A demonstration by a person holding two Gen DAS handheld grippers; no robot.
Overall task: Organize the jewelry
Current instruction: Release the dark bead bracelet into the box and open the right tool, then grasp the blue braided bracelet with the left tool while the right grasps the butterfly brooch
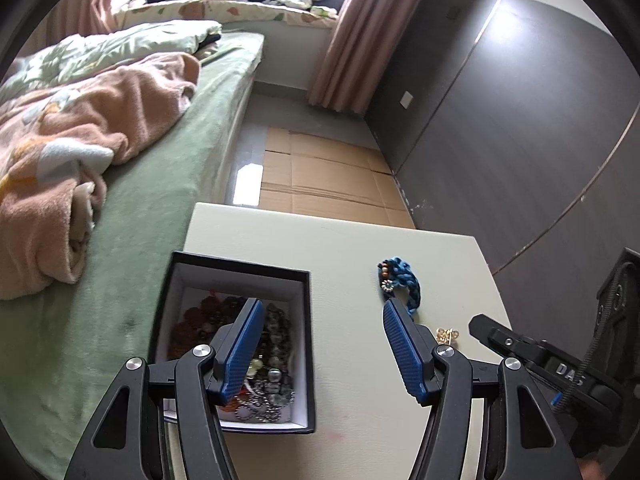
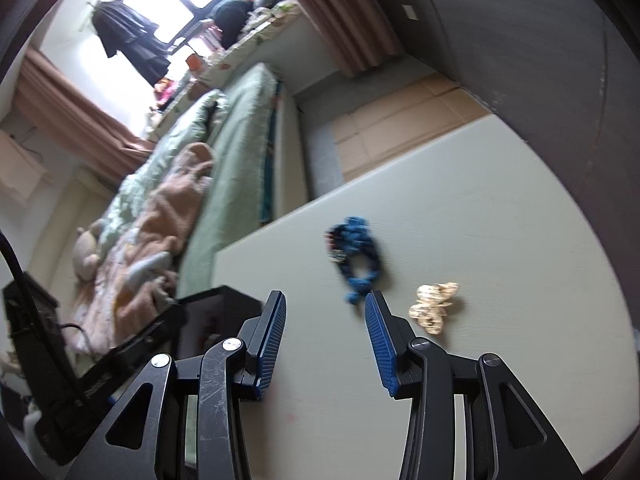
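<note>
A black jewelry box (image 1: 308,320) with a white lining stands on the pale table (image 1: 344,248), holding several bead bracelets (image 1: 276,344). My left gripper (image 1: 320,308) hovers open above the box's right wall, nothing between its blue pads. A blue braided bracelet (image 1: 400,284) and a gold piece (image 1: 447,335) lie to the right. In the right wrist view my right gripper (image 2: 326,300) is open and empty, just short of the blue bracelet (image 2: 358,258), with the gold piece (image 2: 434,308) to its right and the box (image 2: 216,308) at its left.
A bed (image 1: 168,184) with green sheet and pink blanket (image 1: 80,136) borders the table on the left. Flattened cardboard (image 1: 328,176) lies on the floor beyond the table. A dark wardrobe (image 1: 520,120) stands on the right. The right gripper's body (image 1: 560,360) shows at the left view's right edge.
</note>
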